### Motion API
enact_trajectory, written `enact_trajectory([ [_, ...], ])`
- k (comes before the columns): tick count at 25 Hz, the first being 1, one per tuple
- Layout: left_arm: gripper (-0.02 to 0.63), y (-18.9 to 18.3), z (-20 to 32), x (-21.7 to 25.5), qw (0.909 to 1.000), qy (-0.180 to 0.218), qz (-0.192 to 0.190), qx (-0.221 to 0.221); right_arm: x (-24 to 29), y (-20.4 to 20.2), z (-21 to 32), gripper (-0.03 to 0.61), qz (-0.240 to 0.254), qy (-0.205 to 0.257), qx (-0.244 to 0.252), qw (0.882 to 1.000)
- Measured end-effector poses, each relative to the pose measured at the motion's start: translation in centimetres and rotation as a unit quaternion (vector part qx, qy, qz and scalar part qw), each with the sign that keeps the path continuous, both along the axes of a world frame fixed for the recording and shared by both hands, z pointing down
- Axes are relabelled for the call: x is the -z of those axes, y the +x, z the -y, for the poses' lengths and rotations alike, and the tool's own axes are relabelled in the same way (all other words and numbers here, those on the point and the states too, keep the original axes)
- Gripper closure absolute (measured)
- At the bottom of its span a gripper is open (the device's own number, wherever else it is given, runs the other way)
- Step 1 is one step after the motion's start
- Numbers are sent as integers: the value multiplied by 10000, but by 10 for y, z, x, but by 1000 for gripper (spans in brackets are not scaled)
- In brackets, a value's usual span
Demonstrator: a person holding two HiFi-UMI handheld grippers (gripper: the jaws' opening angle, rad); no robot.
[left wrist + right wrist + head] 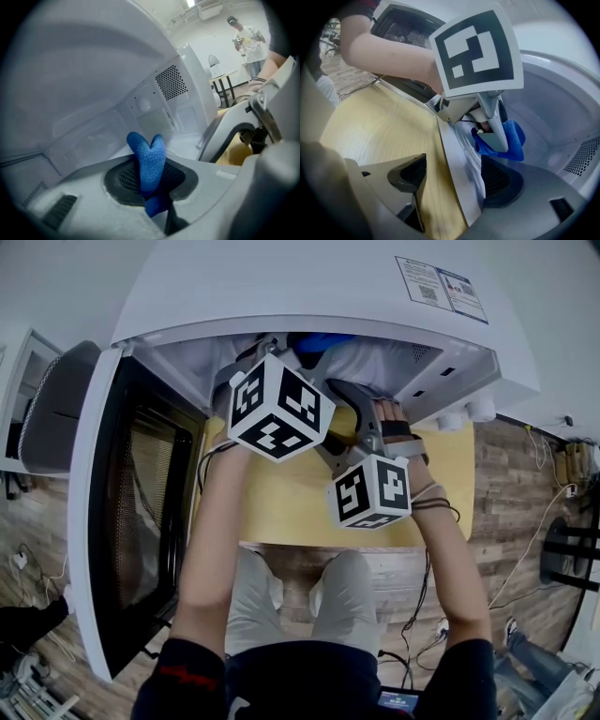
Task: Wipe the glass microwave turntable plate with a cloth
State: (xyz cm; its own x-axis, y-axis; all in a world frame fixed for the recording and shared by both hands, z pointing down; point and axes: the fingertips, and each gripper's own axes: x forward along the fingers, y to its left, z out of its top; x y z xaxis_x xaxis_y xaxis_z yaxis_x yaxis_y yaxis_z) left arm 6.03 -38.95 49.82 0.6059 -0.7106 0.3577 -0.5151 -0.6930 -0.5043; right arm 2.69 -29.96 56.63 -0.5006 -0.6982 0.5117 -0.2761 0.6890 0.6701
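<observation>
My left gripper [150, 187] is inside the white microwave [309, 287], shut on a folded blue cloth [149, 161] that sticks up between its jaws. The right gripper view shows that cloth [514, 140] hanging from the left gripper's fingers [499, 133] just inside the cavity. My right gripper [457, 180] stands open at the opening. Its jaws straddle the white front sill [452, 154] and a rippled, see-through edge that looks like the glass plate [473, 157]. One right finger [410, 173] is over the table and the other [501, 183] is inside. The head view hides both pairs of jaws behind the marker cubes.
The microwave door [122, 512] hangs open at the left. The oven stands on a pale wooden table [281, 507]. The cavity's back wall has a perforated vent [171, 82]. Cables [525, 549] lie on the floor at the right. A person [246, 40] stands far off in the room.
</observation>
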Motion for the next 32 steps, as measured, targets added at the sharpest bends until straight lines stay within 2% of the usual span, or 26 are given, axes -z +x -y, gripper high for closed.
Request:
enact_trajectory([
  [3,551,9,-8,0,9996,78,108,-245,0,0,0,250,1,4,3,10000],
  [7,551,11,-10,-1,9993,37,145,-336,0,0,0,250,-22,-21,15,10000],
  [20,551,-3,-23,2,9996,-86,-80,-260,9,-1,-14,251,-1,-323,59,9995],
  [27,551,-12,-39,2,9989,-445,-80,-149,33,11,-23,252,21,-321,-107,9994],
  [32,551,-21,-55,13,9967,-740,-332,12,49,18,-35,252,256,-747,-300,9964],
])
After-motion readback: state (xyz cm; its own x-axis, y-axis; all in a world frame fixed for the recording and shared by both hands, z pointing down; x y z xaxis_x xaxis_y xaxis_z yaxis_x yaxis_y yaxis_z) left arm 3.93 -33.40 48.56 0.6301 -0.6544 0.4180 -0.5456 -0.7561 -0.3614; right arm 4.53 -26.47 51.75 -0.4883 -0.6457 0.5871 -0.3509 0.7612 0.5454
